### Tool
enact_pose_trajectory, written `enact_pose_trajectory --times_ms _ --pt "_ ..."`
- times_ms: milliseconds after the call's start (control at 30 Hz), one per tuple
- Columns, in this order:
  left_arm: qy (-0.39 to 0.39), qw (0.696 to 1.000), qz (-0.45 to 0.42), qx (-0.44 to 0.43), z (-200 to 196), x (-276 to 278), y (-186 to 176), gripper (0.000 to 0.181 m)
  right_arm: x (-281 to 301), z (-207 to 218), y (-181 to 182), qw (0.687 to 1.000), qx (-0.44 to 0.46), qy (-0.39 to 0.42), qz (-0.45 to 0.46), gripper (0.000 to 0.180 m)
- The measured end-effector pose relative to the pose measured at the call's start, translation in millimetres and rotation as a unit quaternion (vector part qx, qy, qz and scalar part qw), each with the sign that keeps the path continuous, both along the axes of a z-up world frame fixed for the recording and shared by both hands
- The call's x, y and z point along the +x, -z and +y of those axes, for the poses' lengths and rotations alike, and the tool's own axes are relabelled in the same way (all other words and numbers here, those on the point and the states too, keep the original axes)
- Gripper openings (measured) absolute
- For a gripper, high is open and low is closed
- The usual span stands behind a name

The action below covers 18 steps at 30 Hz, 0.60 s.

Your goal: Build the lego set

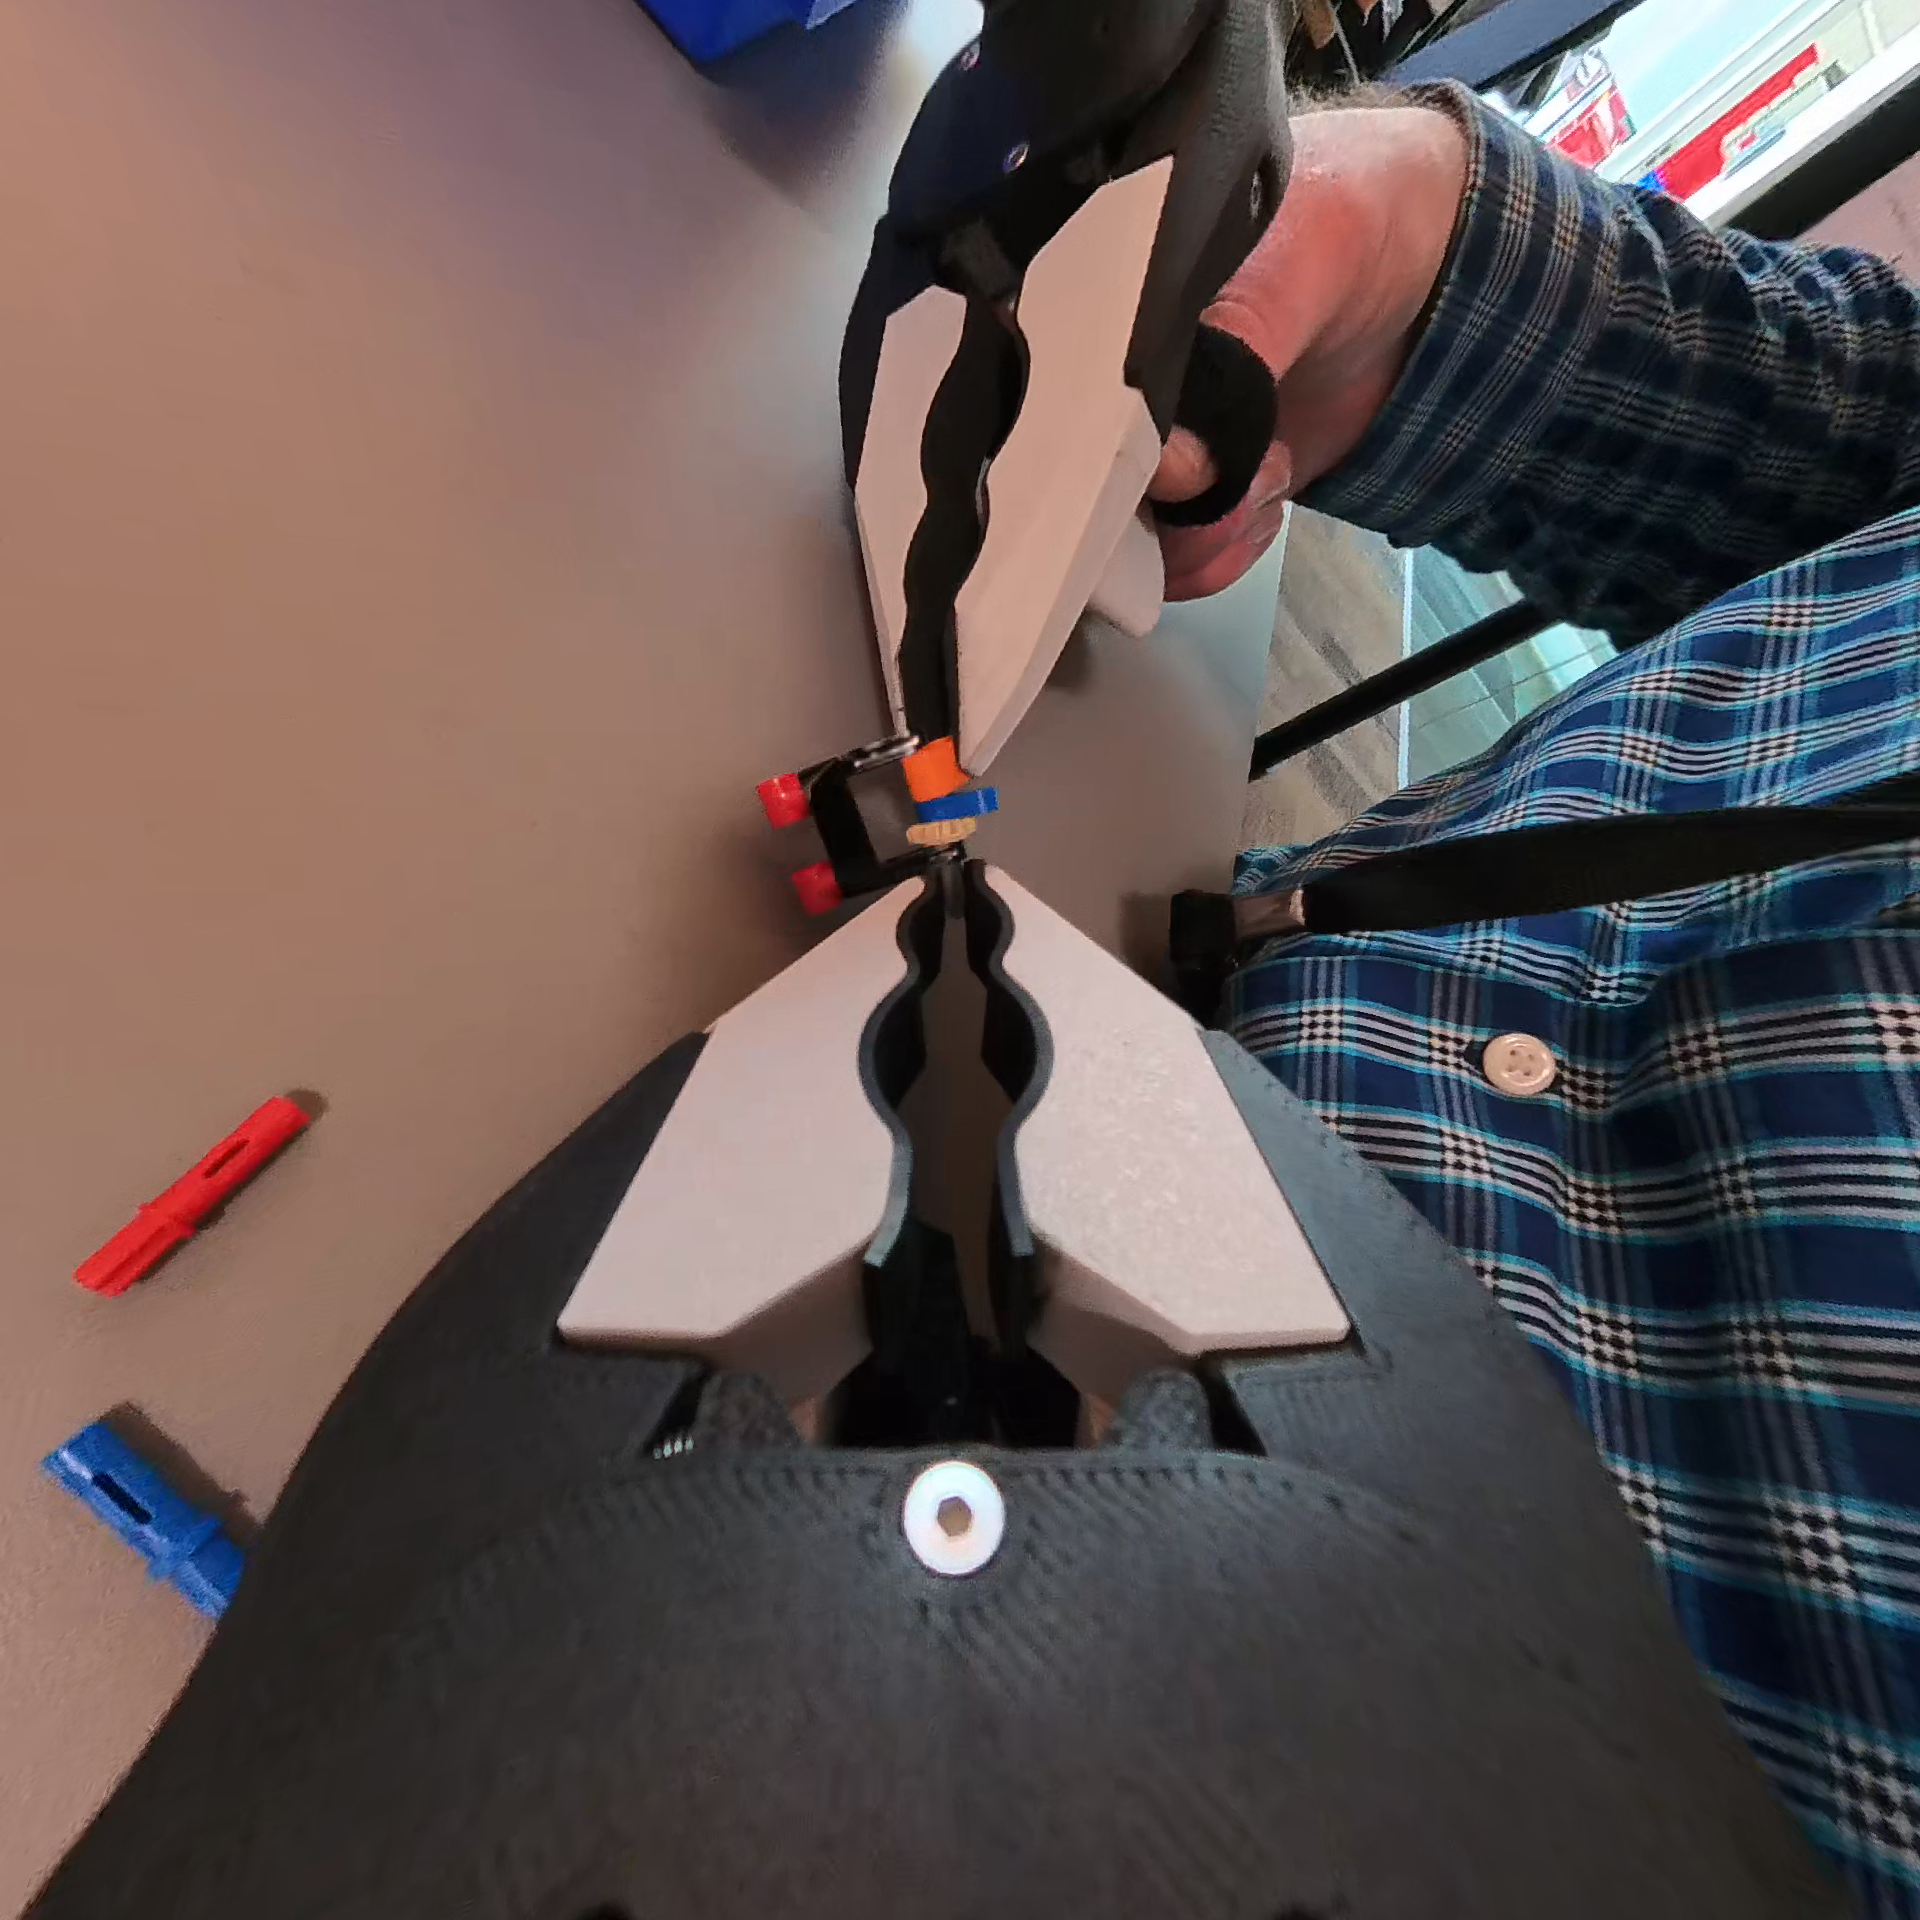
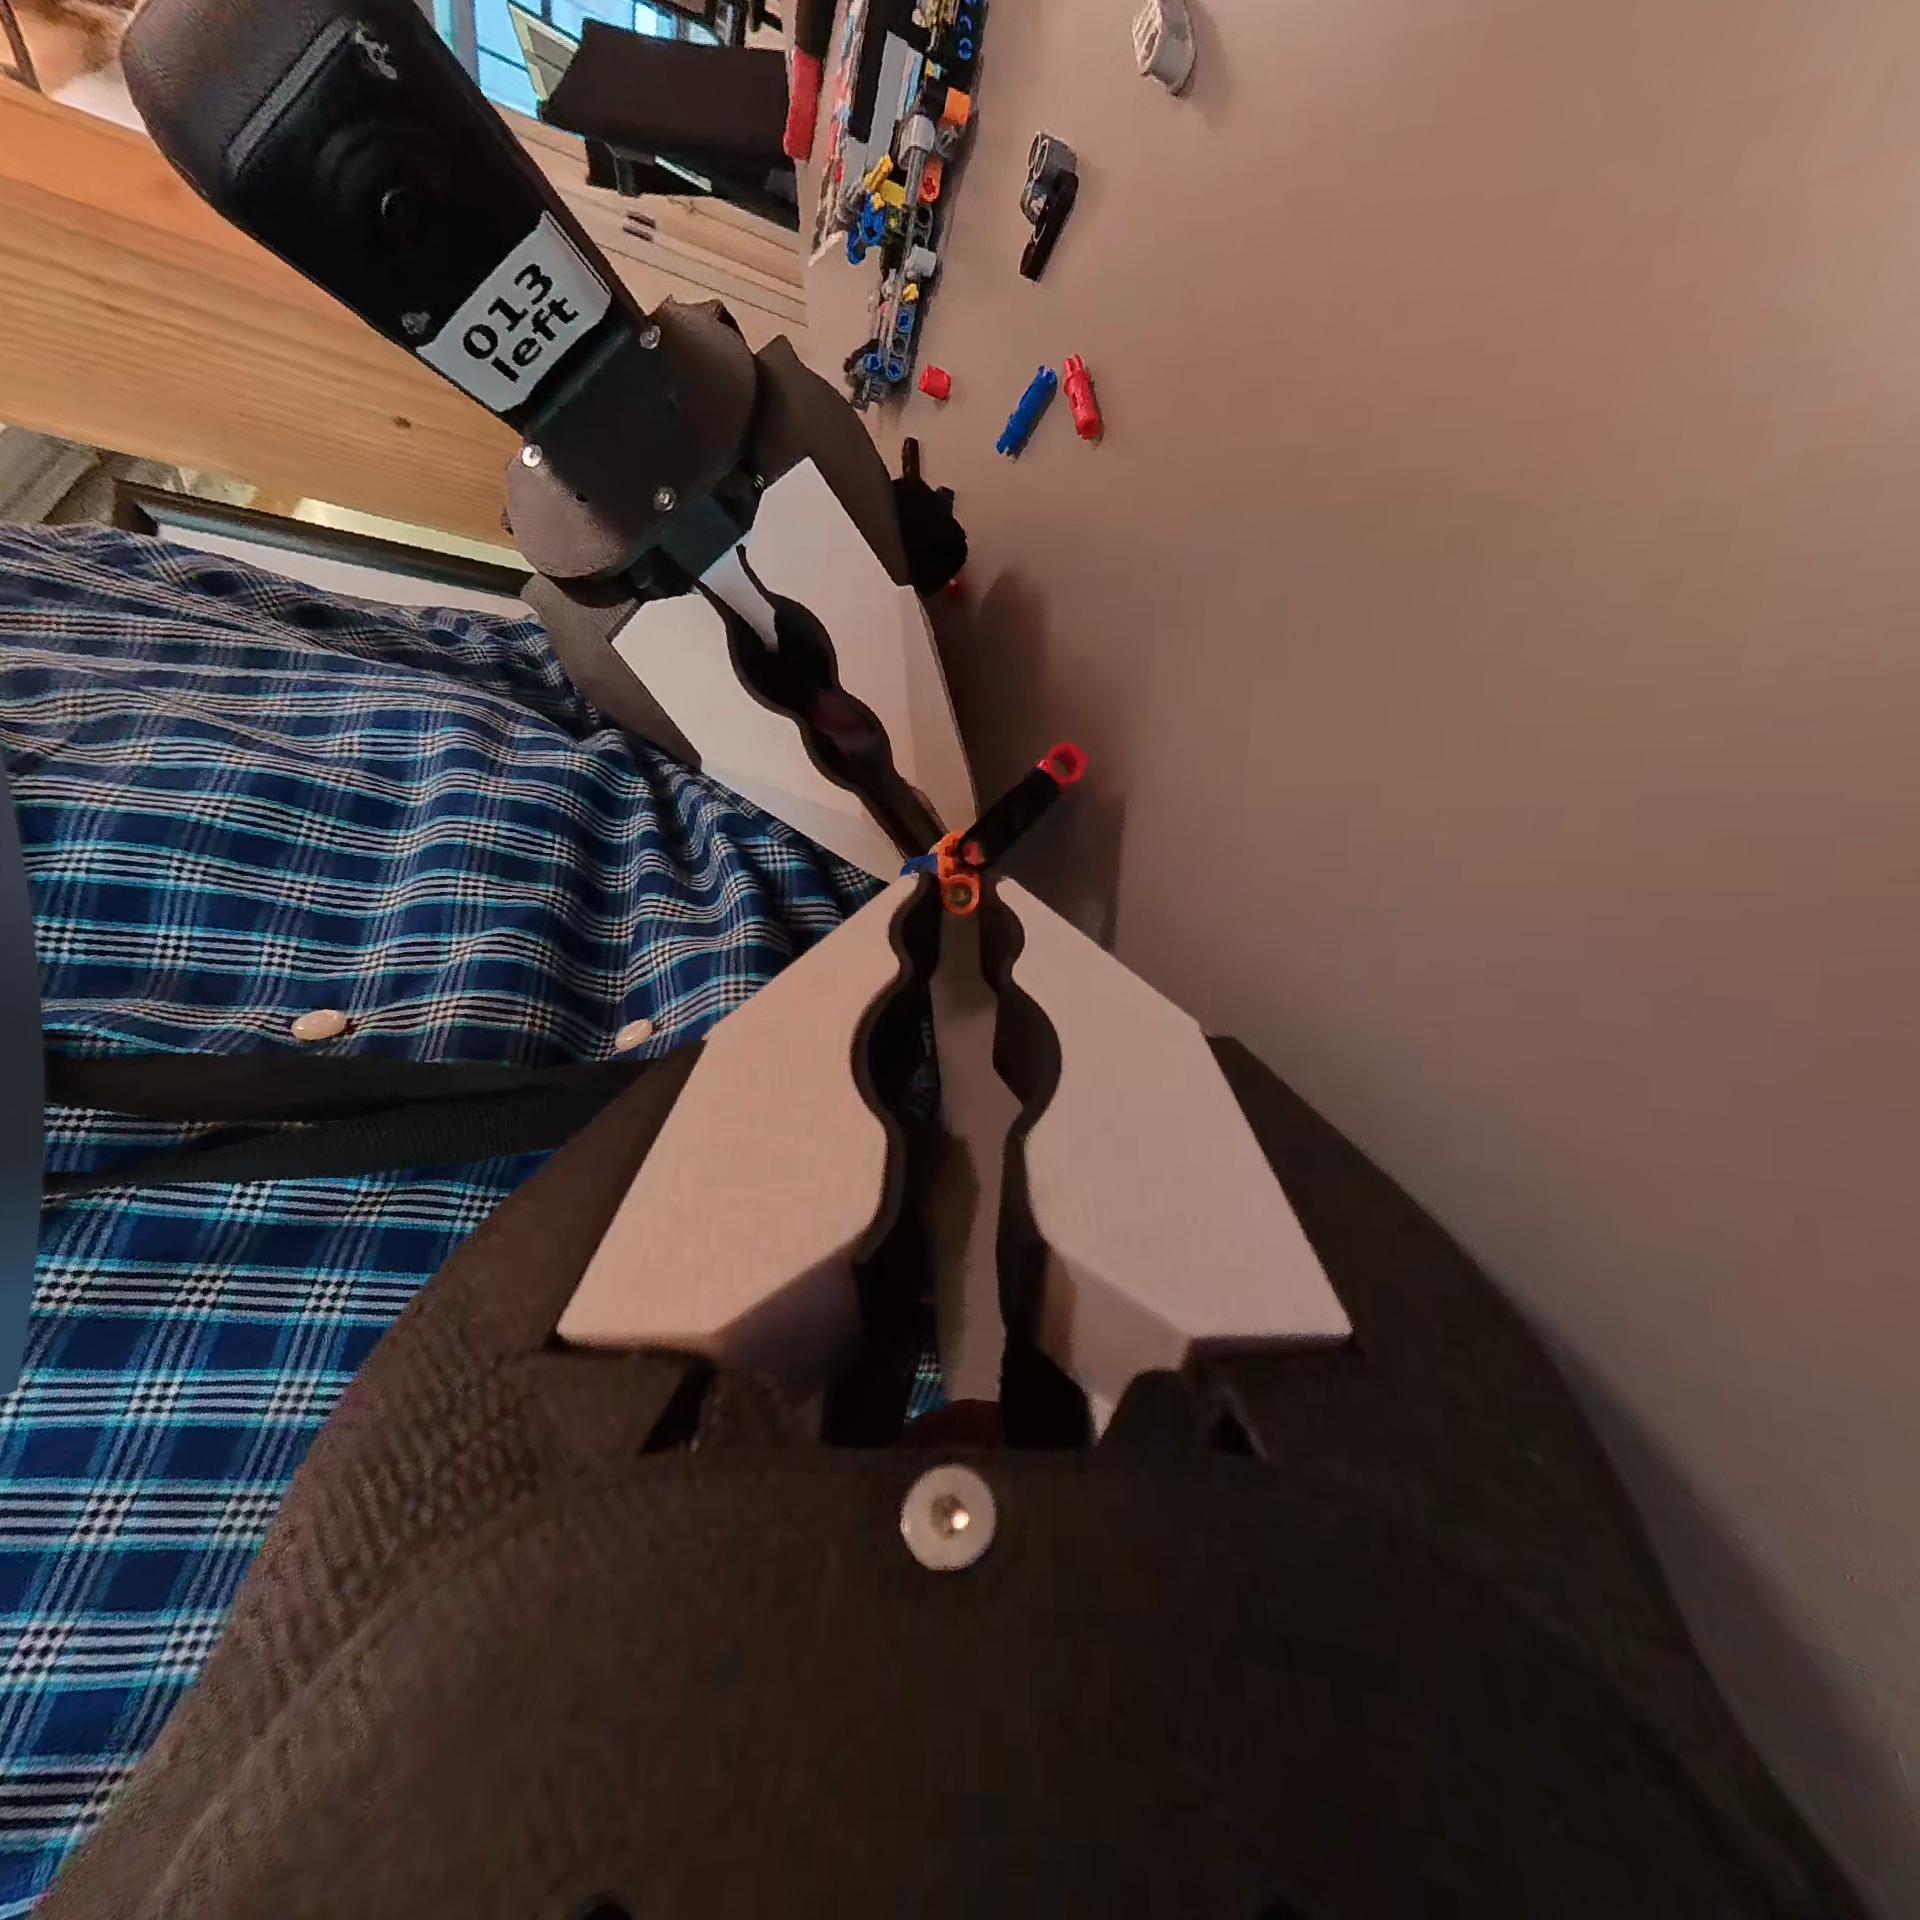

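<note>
While your left claw (image 1: 954, 883) pinches the small black lego assembly (image 1: 868, 821) above the table (image 1: 416, 520), your right claw (image 1: 930, 743) grips its orange piece (image 1: 928, 771); only the left wrist view shows its two red pins; only the right wrist view shows the parts pile (image 2: 904, 187) far off; a loose red pin (image 1: 192, 1195) and a blue pin (image 1: 145, 1507) lie apart.

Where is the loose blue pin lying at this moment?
In the left wrist view, the blue pin lies on the table at the lower left edge, just below the loose red pin and left of the left hand-held gripper.
</note>
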<state>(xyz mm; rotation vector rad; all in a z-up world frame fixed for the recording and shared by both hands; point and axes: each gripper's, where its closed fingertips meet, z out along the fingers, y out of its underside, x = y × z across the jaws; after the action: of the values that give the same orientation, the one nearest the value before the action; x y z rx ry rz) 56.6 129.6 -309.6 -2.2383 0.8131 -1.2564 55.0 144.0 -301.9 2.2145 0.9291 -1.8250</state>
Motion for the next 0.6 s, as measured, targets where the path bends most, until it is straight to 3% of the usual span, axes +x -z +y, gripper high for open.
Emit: enact_pose_trajectory --times_ms 267,600 --pt "-0.005 1.000 -0.008 -0.008 0.9 -1.6 -0.6 0.002 -2.9 2.8 0.7 0.999 -0.032 0.017 -0.002 0.005" --pt "-0.012 1.000 0.000 -0.007 3.5 -2.3 1.3 0.002 -2.6 3.9 3.1 0.999 0.024 0.034 -0.006 0.008"
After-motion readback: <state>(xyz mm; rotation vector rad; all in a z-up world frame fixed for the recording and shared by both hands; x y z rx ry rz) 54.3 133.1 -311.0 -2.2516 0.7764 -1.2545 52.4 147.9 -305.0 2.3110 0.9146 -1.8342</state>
